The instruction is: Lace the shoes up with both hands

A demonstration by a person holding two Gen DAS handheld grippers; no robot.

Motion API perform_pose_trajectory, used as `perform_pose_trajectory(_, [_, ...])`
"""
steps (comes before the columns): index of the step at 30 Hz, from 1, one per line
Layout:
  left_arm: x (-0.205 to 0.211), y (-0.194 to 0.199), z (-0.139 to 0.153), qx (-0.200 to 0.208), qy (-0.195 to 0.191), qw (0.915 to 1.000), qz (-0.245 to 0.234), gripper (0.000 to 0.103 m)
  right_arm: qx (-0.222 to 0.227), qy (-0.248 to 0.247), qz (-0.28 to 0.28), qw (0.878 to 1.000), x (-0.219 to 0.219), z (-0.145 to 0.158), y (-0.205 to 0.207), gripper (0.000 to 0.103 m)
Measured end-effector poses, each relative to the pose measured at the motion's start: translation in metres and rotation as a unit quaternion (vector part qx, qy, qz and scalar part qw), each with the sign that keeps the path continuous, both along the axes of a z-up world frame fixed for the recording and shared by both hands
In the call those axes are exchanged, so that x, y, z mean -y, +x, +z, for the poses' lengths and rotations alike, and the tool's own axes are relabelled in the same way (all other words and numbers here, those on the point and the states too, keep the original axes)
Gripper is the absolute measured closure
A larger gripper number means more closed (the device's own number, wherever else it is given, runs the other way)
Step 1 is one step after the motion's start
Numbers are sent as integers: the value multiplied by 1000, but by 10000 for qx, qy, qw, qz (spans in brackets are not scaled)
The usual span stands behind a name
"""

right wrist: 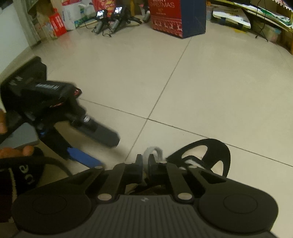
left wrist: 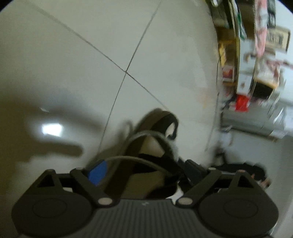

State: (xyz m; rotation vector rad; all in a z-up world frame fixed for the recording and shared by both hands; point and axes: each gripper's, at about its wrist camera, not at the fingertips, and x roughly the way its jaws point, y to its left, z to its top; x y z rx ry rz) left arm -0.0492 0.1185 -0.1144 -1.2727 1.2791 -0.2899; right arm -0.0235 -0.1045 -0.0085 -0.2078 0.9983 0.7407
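An olive and black shoe [left wrist: 146, 146] lies on the pale tiled floor, blurred in the left wrist view, with a grey lace [left wrist: 137, 160] arching over it. My left gripper [left wrist: 144, 168] is open wide around the shoe's near end, its blue-padded finger [left wrist: 97, 174] at the left. It holds nothing. In the right wrist view my right gripper [right wrist: 145, 163] is shut on a fuzzy grey lace [right wrist: 154, 151], next to a black strap loop of the shoe [right wrist: 210, 153]. The left gripper [right wrist: 105, 152] stands open to the left of it, held by a hand [right wrist: 12, 152].
A red and blue Christmas box [right wrist: 175, 16] stands at the back, with two spare grippers [right wrist: 109, 20] on the floor beside it. Cartons [right wrist: 56, 23] line the left wall and low shelves [right wrist: 265, 16] the right. Blurred cartons [left wrist: 247, 64] fill the left wrist view's right side.
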Motion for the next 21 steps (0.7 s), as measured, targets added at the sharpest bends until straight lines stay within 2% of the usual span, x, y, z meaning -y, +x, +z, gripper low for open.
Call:
perform_pose_trajectory(4, [-2,1,-2,-30,-418,9983,407,10,-151,320,-18,9994,3,7,-4,97])
perform_pose_trajectory(10, [15,9,-4,-20,-790,9958,458,13,-262,733,310,9965,-4,16,-17,97])
perform_pose_trajectory(13, [22,13,-2,87,-910,9950,401,23,-349,950,525,9935,-11,21,-24,97])
perform_pose_trajectory(17, [21,15,3,241,-1003,9940,370,40,-360,964,764,9918,-20,25,-35,97])
perform_pose_trajectory(21, [16,15,2,236,-902,9949,392,41,-407,935,855,9911,-23,25,-42,97])
